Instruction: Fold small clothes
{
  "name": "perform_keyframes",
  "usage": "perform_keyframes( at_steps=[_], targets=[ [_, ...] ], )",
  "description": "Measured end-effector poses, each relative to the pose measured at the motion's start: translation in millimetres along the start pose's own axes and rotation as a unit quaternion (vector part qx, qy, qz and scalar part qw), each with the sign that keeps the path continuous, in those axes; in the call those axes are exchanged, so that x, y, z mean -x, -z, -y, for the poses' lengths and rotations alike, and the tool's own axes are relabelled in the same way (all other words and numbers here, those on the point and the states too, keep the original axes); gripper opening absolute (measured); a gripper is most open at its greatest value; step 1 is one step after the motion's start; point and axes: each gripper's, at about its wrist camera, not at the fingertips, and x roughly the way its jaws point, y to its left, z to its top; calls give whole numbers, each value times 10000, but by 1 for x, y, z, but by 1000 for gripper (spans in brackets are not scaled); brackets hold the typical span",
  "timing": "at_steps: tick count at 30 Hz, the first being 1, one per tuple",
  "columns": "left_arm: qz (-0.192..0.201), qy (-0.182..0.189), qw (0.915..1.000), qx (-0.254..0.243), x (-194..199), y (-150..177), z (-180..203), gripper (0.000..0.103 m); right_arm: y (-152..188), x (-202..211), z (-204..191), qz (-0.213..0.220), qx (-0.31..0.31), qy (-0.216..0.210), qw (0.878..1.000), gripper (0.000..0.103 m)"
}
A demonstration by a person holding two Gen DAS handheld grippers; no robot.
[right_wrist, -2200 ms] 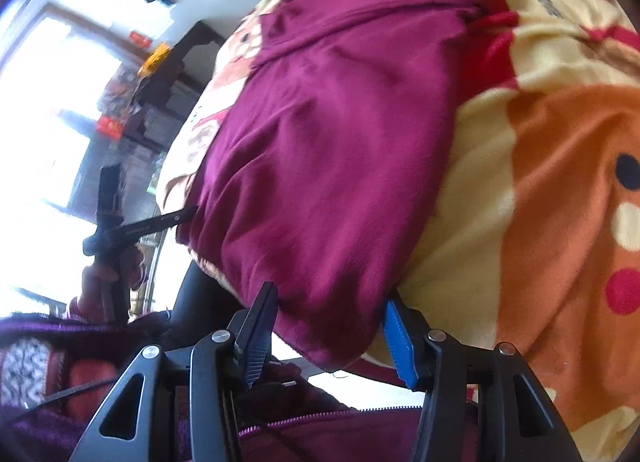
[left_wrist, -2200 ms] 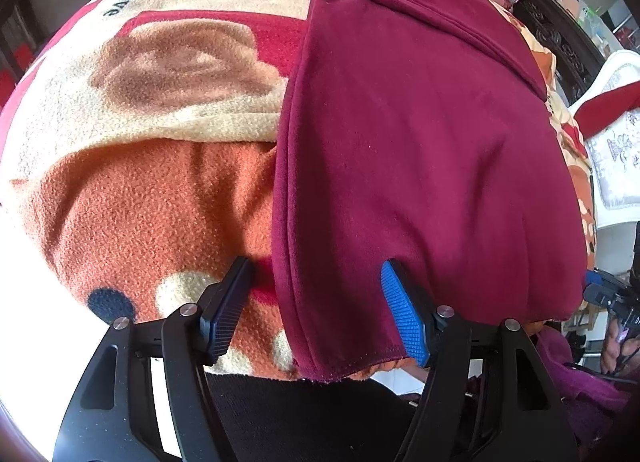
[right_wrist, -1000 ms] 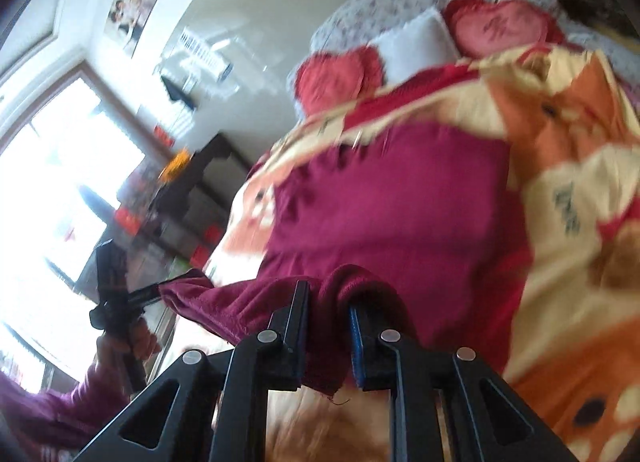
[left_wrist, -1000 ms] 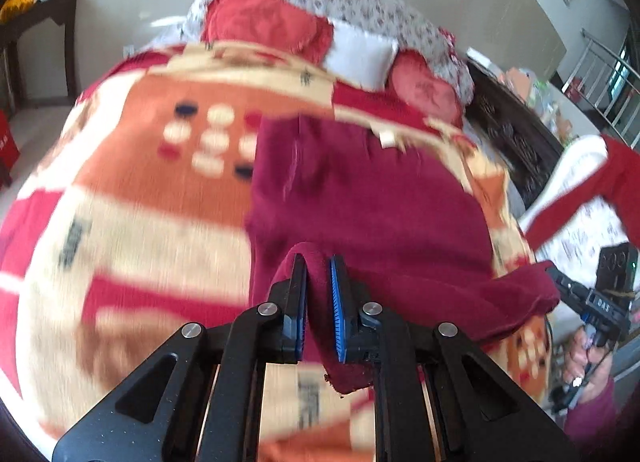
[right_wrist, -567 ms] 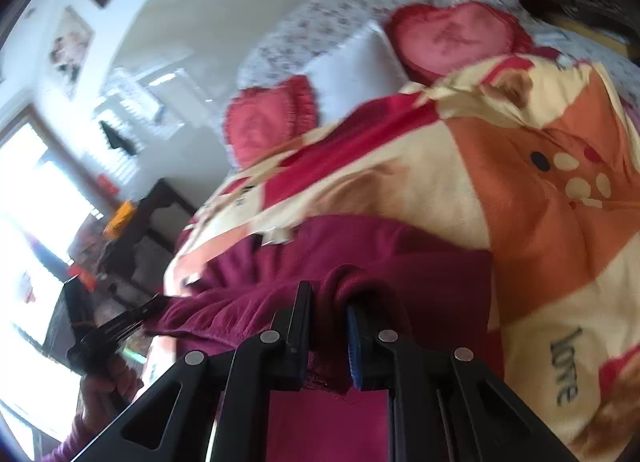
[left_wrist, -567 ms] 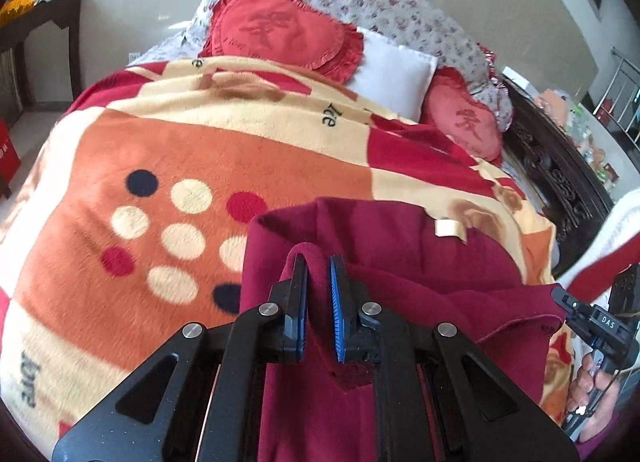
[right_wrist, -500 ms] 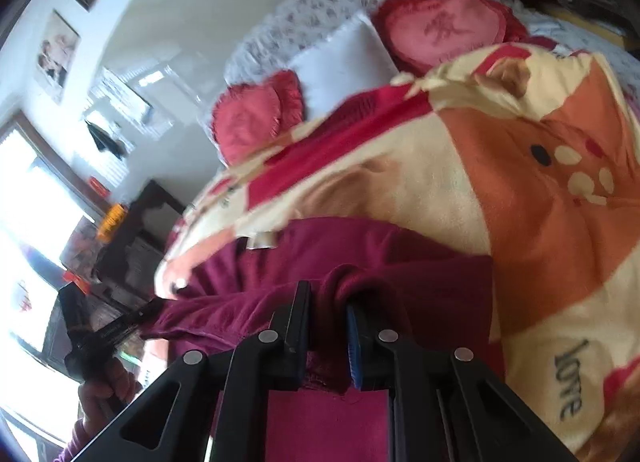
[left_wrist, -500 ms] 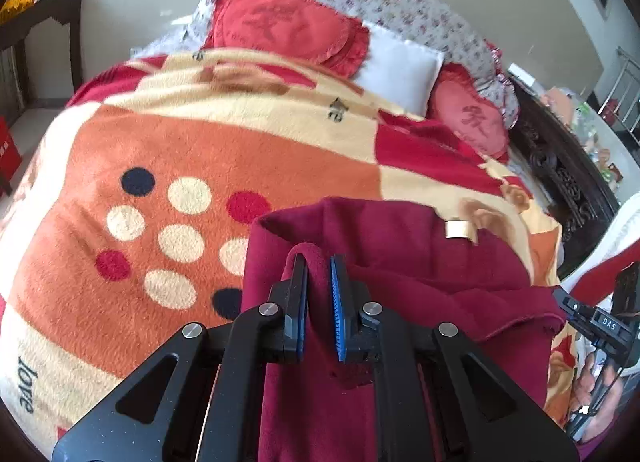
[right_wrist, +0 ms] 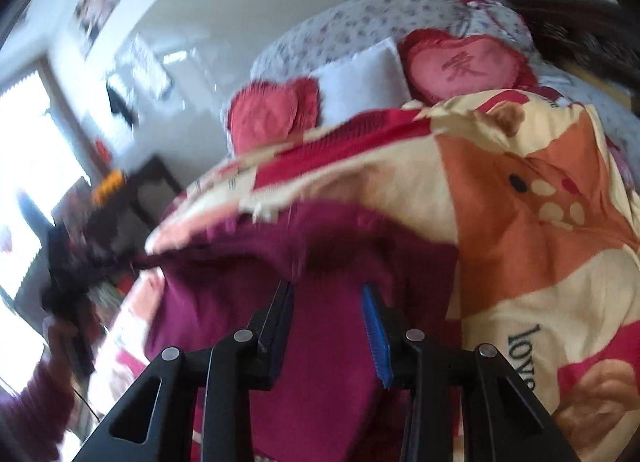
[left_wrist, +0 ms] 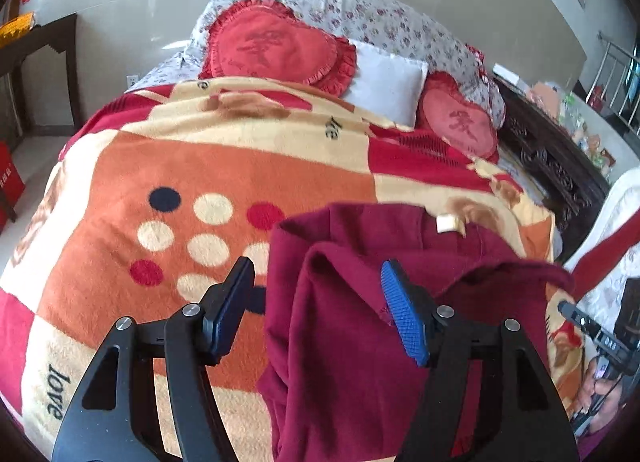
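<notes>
Maroon fleece garment (left_wrist: 360, 342) lies doubled over on the orange, cream and red patterned blanket (left_wrist: 168, 182), lower centre-right of left wrist view; hem brought up onto the collar end, so fold looks laid. Left gripper (left_wrist: 320, 302) jaws just opened, released, cloth under them. Right gripper (right_wrist: 332, 322) jaws also just opening, pads off the cloth. Red heart cushions (left_wrist: 276, 46) and white pillow (left_wrist: 388, 86) upper frame, well apart, not obstructing.

A patterned fleece blanket (left_wrist: 224, 166) covers the bed. At its head, a white pillow (left_wrist: 386, 82) sits between two red heart cushions (left_wrist: 276, 46); floral bedding (left_wrist: 380, 20) behind them.
</notes>
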Motion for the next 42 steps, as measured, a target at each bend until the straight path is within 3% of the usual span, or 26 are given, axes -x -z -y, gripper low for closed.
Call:
perform_keyframes(
  at_steps=[2,7,12,20,23,26,28,31,36,39,42],
  targets=[
    [-105,-151,9998,-113,-14,2,6,66,-6,-17,-1,-73,37,116,9999,35],
    [-165,-243,9995,149,-38,-4,3,66,-49,-61,7,19,-277,338,9990,35],
    [-227,2,9972,708,-34,-11,-12,66,-67,-112,23,-526,-449,677,9953,35],
    [145,24,9986,506,-16,-19,-6,72,-63,-67,5,-138,-252,612,9977,36],
    [-106,-190,9986,474,-37,-20,-1,72,-60,-66,-4,-196,-57,577,9981,38],
    [-377,-529,9956,677,-68,-19,-4,72,-61,-80,-3,-312,9,832,9960,38],
    [-587,-701,9928,779,-90,-19,-10,72,-63,-91,7,-308,-149,1048,9939,38],
    [-811,-762,9902,846,-110,-17,-19,75,-64,-110,26,-543,-507,1001,9922,38],
    [-817,-701,9887,1042,-96,-12,-28,79,-63,-89,23,-504,-526,882,9934,38],
    [-770,-793,9901,870,-78,-8,-23,79,-50,-59,19,-411,-601,736,9946,51],
    [-696,-842,9911,756,-60,0,-20,79,-30,-37,13,-481,-541,645,9953,52]
  ],
)
